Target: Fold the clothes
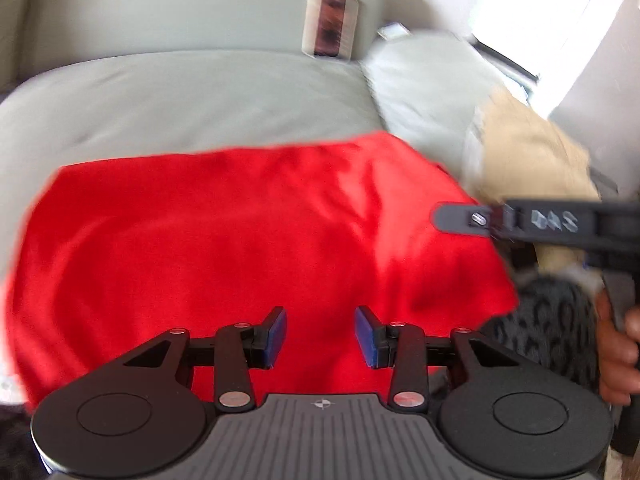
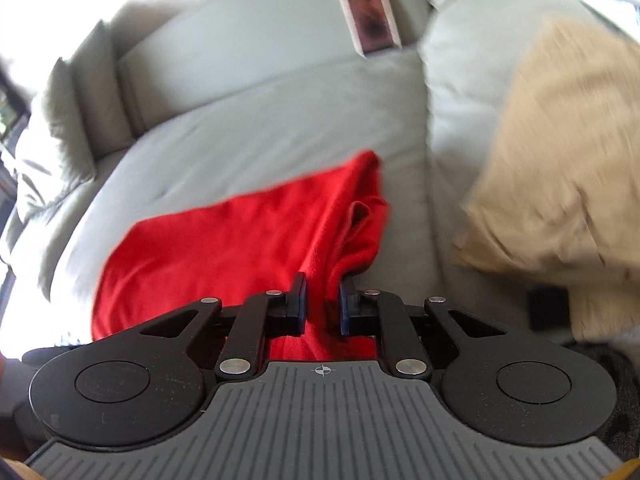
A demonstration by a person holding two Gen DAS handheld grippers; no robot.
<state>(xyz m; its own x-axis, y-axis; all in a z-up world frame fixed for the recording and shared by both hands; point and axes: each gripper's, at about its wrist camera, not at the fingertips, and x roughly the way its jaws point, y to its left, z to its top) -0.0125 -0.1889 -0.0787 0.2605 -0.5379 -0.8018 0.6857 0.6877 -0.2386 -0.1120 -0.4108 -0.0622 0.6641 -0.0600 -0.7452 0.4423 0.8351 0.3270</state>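
The red garment [image 1: 248, 240] lies spread over the seat cushion of a pale grey sofa [image 1: 168, 92], its far edge running across the cushion in the left wrist view. Both views are motion-blurred.

Left gripper [image 1: 321, 338]: the jaws stand apart over the near part of the red cloth. The blue pads [image 1: 280, 334] face each other with a clear gap, and no fabric sits between them. The gripper is open and holds nothing.

Behind the garment, a small card with a dark picture [image 1: 330, 24] leans upright against the sofa backrest. To its right sits a grey cushion [image 1: 424, 84], and further right a tan garment [image 1: 532, 152] lies heaped beside the red one.

Right gripper [image 2: 322, 306]: the jaws are closed on a bunched fold at the right edge of the red garment [image 2: 224, 240]. Fabric fills the narrow gap between the pads and rises in a ridge away from the fingertips. In the left wrist view, this gripper's body [image 1: 540, 222] enters from the right edge, above the red cloth's right corner, with a hand [image 1: 616, 352] on its handle. A dark patterned fabric [image 1: 548, 324] lies below it.
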